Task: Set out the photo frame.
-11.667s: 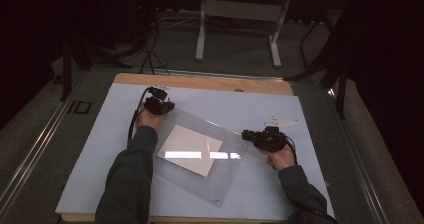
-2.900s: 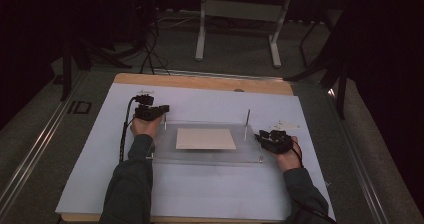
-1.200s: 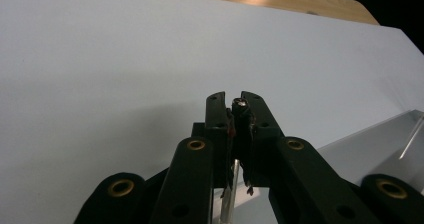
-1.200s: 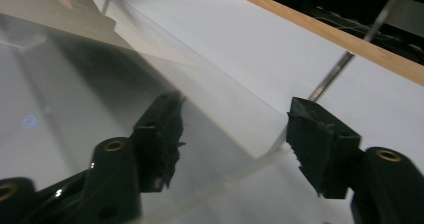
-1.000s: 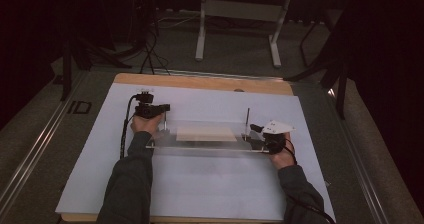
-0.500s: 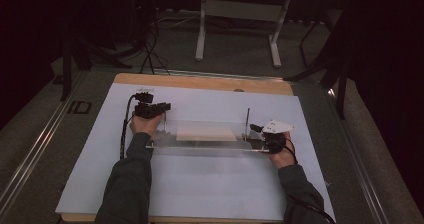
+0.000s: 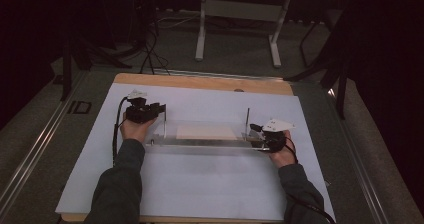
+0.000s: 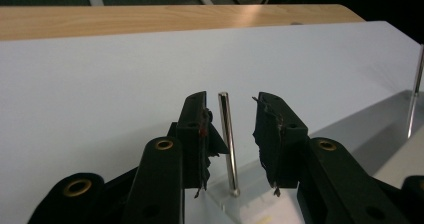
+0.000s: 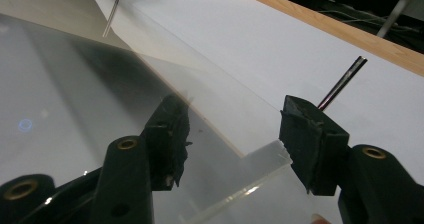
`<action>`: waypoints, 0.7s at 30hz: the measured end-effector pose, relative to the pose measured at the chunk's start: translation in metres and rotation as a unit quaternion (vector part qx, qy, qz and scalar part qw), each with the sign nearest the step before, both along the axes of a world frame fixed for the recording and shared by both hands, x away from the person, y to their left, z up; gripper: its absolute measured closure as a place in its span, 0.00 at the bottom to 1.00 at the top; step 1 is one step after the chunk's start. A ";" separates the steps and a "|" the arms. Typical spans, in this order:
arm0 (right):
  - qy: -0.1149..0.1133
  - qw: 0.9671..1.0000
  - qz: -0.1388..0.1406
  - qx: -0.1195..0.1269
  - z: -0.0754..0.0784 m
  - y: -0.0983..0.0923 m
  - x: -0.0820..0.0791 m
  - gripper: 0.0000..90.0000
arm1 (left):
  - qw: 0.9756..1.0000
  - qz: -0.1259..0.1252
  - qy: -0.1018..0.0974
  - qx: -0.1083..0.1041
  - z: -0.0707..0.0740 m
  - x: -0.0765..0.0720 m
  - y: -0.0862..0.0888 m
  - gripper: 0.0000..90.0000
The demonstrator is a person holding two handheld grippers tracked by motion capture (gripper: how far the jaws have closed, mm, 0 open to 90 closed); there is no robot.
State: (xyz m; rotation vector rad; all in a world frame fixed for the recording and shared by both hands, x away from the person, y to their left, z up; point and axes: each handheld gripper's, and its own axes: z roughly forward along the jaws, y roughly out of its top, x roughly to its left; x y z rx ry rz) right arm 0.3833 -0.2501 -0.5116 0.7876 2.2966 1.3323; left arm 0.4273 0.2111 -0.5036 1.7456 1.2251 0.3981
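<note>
Dim room, dark floor and a metal frame stand behind; work sits on a white sheet (image 7: 200, 184) covering the wooden table (image 7: 200, 81).

Status: clear acrylic plate assembly (image 7: 200, 139) lies mid-table, between both hands, long edge facing the person. Cream paper sheet (image 7: 205, 130) sits in it, apparently sandwiched between two clear plates, though I can't confirm that from the high view. Two upright steel pins at the ends: left pin (image 8: 227, 139) and right pin (image 7: 248, 119).

Left tongs (image 8: 230, 144): spread, straddling the left pin without touching it. Pin stands in a corner of the clear plate.

Right tongs (image 9: 232, 139): spread, one on each side of the near corner of the top plate (image 9: 260, 159); no clamp yet. Right pin shows just behind the far jaw.

Judgement: paper looks loaded and plates roughly lined up on the pins. Left to do: seat or release the top plate, deal with the pins.

Materials: acrylic is glossy, hard, sharp-cornered, glare-heavy, likely slippery. Pins are thin polished rods. Paper matte, flat. Tong pads black, worn and ragged at the edges.
</note>
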 end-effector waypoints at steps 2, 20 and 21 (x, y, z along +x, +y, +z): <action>0.000 1.000 0.000 0.000 0.000 0.000 0.000 0.48 | 1.000 -0.002 -0.006 0.004 0.000 -0.004 0.002 0.73; 0.009 1.000 0.001 -0.003 0.004 0.000 0.003 0.49 | 0.999 -0.017 -0.032 0.036 -0.009 -0.036 0.015 0.70; 0.010 1.000 0.001 -0.002 0.004 0.000 0.004 0.49 | 0.999 -0.015 -0.033 0.038 -0.010 -0.037 0.015 0.70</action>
